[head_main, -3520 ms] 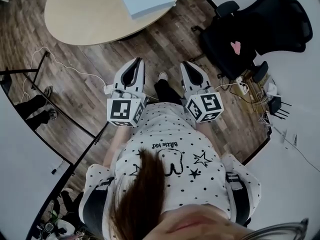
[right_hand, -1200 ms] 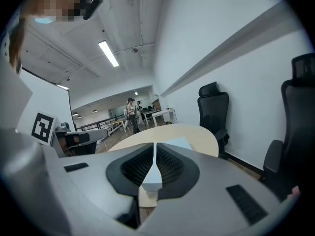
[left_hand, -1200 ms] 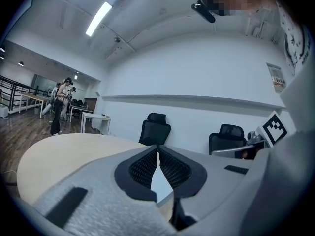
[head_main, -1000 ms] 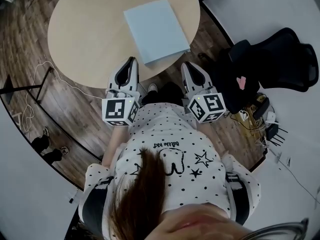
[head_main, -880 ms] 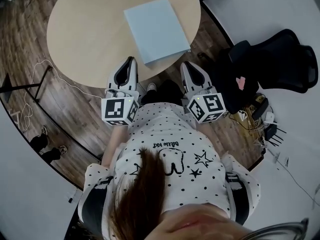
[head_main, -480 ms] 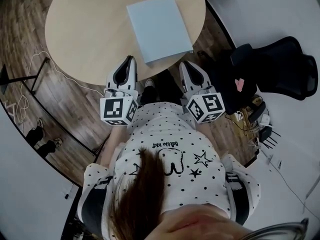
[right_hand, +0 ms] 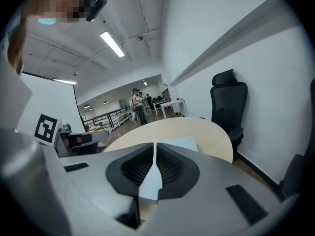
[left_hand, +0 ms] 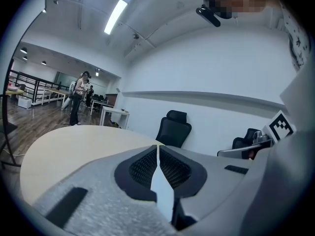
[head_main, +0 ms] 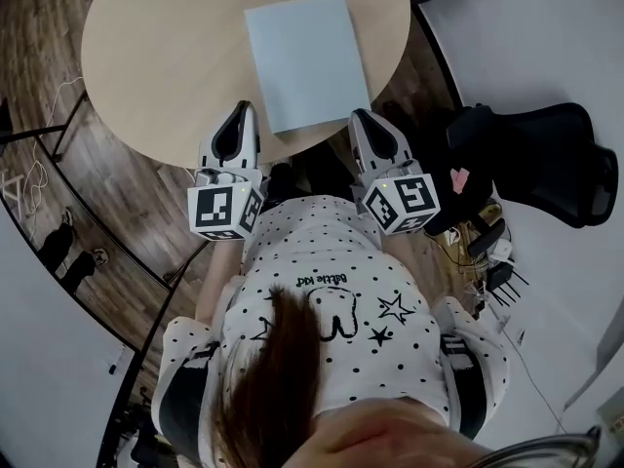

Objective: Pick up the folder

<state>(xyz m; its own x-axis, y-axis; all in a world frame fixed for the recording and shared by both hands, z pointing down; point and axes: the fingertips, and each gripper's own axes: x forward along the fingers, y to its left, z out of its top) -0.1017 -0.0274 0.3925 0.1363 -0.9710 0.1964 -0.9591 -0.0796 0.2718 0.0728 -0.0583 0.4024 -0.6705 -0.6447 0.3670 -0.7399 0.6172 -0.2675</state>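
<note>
**Folder untouched at the table's near edge, both grippers closed and empty**

Folder (head_main: 307,61), pale blue and flat, lies on the round wooden table (head_main: 156,57). Its near short edge sits close to the rim on the person's side. That position probably suits the pickup, since an edge near the rim gives a jaw somewhere to slide under or bite.

The left gripper (head_main: 243,108) and the right gripper (head_main: 359,115) are held out in front of the person's body, one on each side of that near edge. This looks like a two-handed approach lined up on the folder. Each gripper's own view shows its jaws pressed together with nothing between them. The right gripper view has the folder lying just beyond its tips. The left gripper view shows only bare tabletop ahead.

Neither gripper touches the folder. How high the tips ride above the table cannot be told. The jaws would have to part before either could take hold. A black office chair (head_main: 531,159) stands well off to the right.
</note>
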